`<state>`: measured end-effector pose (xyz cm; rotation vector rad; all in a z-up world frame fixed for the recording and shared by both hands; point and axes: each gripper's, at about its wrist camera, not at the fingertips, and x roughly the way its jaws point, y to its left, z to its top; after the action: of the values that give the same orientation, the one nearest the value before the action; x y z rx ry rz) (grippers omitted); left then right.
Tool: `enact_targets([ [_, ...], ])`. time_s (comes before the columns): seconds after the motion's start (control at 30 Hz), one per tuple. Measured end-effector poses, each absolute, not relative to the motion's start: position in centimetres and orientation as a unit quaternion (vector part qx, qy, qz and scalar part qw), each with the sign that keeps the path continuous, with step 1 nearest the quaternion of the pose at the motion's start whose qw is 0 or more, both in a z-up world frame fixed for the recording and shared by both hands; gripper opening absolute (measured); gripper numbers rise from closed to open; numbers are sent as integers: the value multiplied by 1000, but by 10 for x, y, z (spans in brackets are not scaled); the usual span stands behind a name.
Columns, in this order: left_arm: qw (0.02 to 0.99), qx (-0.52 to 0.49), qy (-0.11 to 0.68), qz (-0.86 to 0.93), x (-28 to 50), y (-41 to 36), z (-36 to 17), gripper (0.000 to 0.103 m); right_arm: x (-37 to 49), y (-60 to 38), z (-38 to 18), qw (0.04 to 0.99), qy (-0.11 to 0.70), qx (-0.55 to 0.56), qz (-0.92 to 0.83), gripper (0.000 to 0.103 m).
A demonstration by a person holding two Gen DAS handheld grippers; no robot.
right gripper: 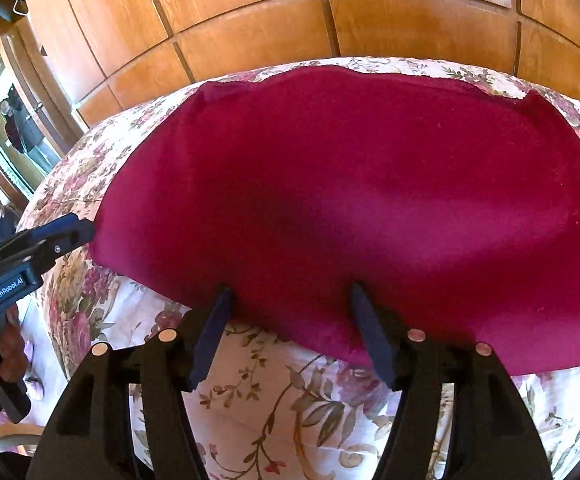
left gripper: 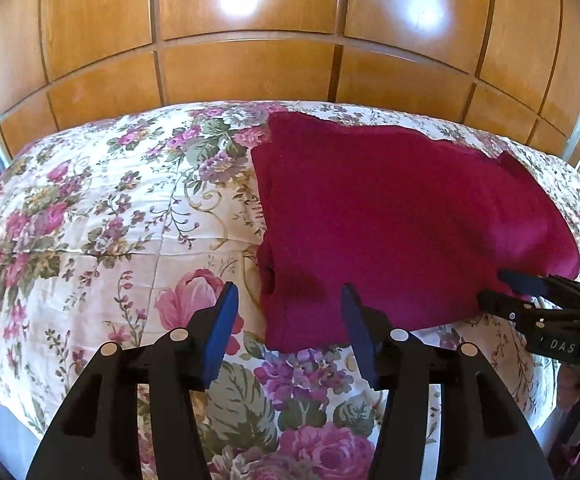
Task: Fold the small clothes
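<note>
Left wrist view is showing the left gripper [left gripper: 287, 300] hovering with its jaws spread and nothing pinched between them; the near left corner of the red garment [left gripper: 390, 220] is lying in the gap, at 12 o'clock from the gripper, but the blue pads are standing clear of the cloth. The garment is stretching away toward 1 o'clock, lying folded and fairly flat on the floral bedspread [left gripper: 89, 220]. At 3 o'clock in this view the right gripper [left gripper: 502, 284] is reaching in at the garment's near right edge.

In the right wrist view the right gripper [right gripper: 292, 300] is also standing with jaws apart, its two fingertips resting at the garment's [right gripper: 350, 180] near hem, pinching nothing that can be made out (whether the tips are touching the cloth or only hovering above it is hard to tell). The garment is filling the view from 10 to 2 o'clock. The left gripper [right gripper: 77, 228] is showing at 9 o'clock, just beside the garment's left corner.

Counting: one red garment, two grippers, one bed. A wooden panelled wardrobe [left gripper: 249, 72] is standing behind the bed at 12 o'clock. A person's hand [right gripper: 9, 352] is gripping the left gripper's handle at 8 o'clock.
</note>
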<state>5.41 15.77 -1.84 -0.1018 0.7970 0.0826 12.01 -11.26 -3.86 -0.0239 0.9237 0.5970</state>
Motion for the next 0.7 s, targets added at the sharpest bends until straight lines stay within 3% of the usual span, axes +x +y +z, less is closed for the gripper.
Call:
enact_targets([
  [0.37,915,-61,396,46,57,167,-25,51,115,-108,-41,858,431,-18,281,73],
  [0.43,914,-61,399,46,58,169,-27,46,114,-107,-42,859,429,-19,280,74],
  [0.5,908,-64,410,47,60,170,-32,34,114,-106,-42,860,427,-21,280,75],
  [0.7,900,-115,421,27,56,181,-47,32,113,-106,-43,861,423,-21,281,76],
])
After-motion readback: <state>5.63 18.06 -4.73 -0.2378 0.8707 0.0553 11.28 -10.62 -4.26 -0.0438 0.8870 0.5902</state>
